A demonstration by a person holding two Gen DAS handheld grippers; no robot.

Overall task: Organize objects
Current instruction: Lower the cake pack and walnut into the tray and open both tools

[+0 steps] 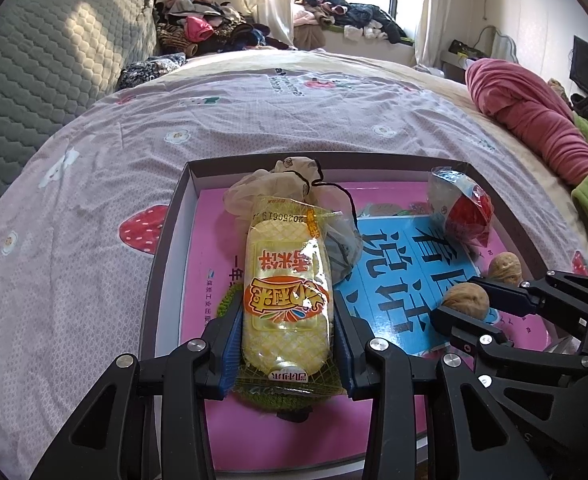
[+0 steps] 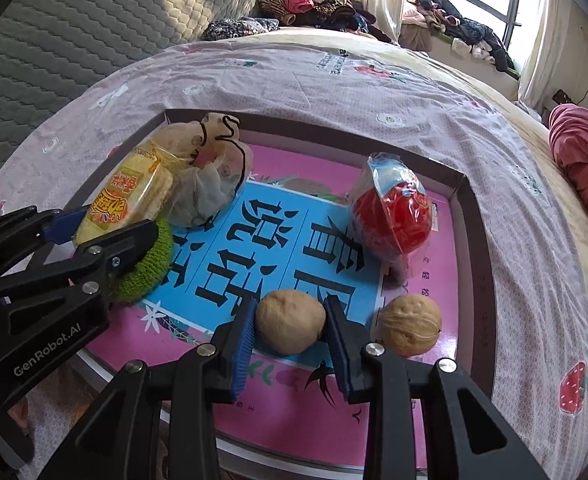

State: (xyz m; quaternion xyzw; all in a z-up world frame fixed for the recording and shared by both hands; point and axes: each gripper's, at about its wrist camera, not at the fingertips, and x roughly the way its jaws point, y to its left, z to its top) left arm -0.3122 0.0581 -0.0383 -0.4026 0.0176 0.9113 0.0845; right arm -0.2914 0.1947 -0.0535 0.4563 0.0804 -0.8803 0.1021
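Observation:
A shallow box (image 1: pixel 174 216) (image 2: pixel 469 208) lies on the bed with a pink and blue book as its floor. My left gripper (image 1: pixel 288 344) (image 2: pixel 106 228) is shut on a yellow snack packet (image 1: pixel 284 292) (image 2: pixel 130 196) that lies over a green knitted ring (image 2: pixel 150 264). My right gripper (image 2: pixel 290 344) (image 1: pixel 463 300) is shut on a walnut (image 2: pixel 288 326) (image 1: pixel 465 300) resting on the book. A second walnut (image 2: pixel 409 330) (image 1: pixel 503 268) lies just to its right. A white drawstring pouch (image 1: pixel 278 184) (image 2: pixel 210 176) sits behind the packet. A red item in a clear bag (image 1: pixel 463 212) (image 2: pixel 393 216) stands at the far right.
The box rests on a bedspread (image 1: pixel 94 184) with strawberry and flower prints. A grey quilted headboard (image 1: pixel 34 72) rises at the left. A pink blanket roll (image 1: pixel 533 112) lies at the right. Piles of clothes (image 1: pixel 214 28) sit beyond the bed under the window.

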